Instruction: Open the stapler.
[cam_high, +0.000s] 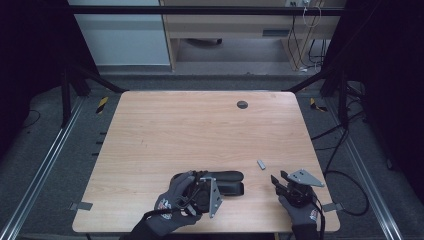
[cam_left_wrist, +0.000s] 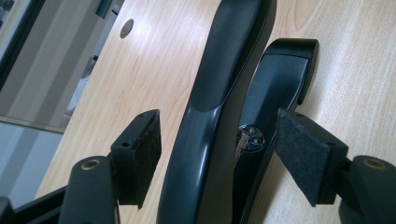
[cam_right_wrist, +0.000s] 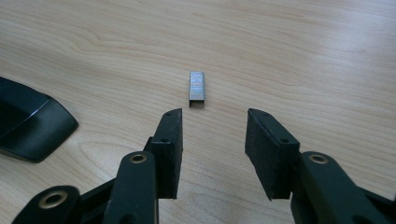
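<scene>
A black stapler (cam_high: 220, 182) lies low in the high view, a little left of centre, and a small strip of staples (cam_high: 261, 164) lies to its right on the wooden table (cam_high: 200, 130). In the left gripper view the left gripper (cam_left_wrist: 219, 149) stands released, its pads on either side of the stapler's body but touching neither flank as far as I can tell. The stapler looks stiff and fairly heavy, with a glossy, likely slippery shell (the top arm seems hinged open from the base, so it may swing if gripped on one part alone); a hold across both flanks near the hinge, at the lower middle of that view, seems the steadiest. In the right gripper view the right gripper (cam_right_wrist: 212, 140) is also spread wide, and the strip sits just above and between its jaw tips, near the frame's centre, not yet touched. The strip is light, thin and brittle, apt to break or skid; pinching its long sides gently should serve best.
</scene>
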